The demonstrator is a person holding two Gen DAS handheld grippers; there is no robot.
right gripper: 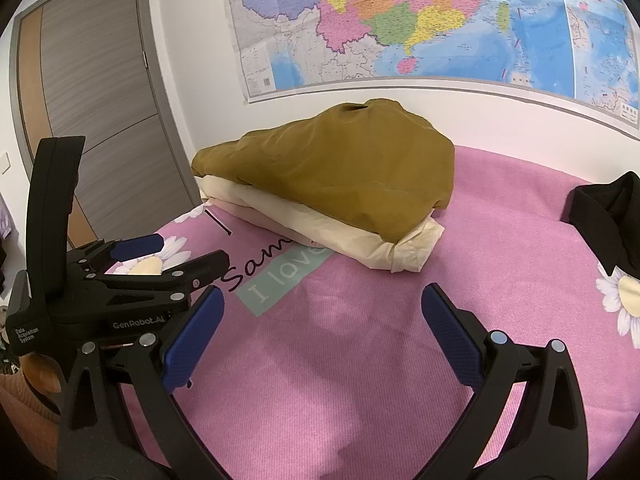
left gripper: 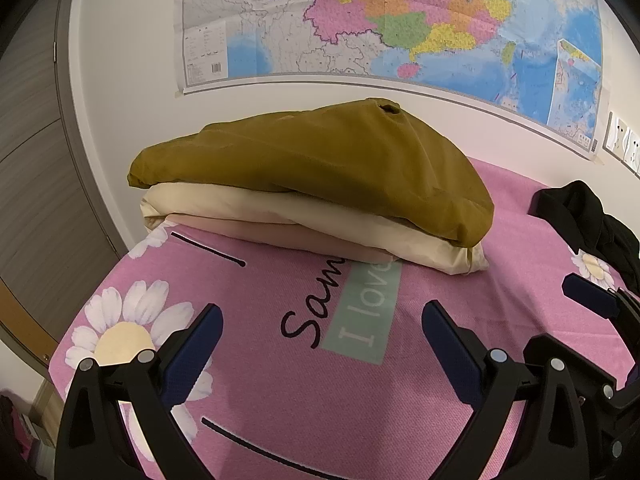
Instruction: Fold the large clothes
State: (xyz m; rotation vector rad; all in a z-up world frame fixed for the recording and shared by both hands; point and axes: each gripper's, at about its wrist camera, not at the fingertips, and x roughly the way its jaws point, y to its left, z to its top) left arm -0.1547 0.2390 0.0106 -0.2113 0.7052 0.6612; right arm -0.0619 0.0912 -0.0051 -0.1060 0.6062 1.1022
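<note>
your left gripper (left gripper: pixel 322 320) and right gripper (right gripper: pixel 322 300) hang spread wide, empty, above the pink bedspread (right gripper: pixel 360 360); folded clothes (left gripper: pixel 320 184) stack beneath a wall map (left gripper: pixel 400 20), grey door (right gripper: pixel 100 100) left

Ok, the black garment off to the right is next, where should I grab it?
Probably take the black garment with the right gripper at its raised near-left edge, coming in from the left across the pink bedspread. That edge stands up as a fold; the rest runs out of frame.
</note>
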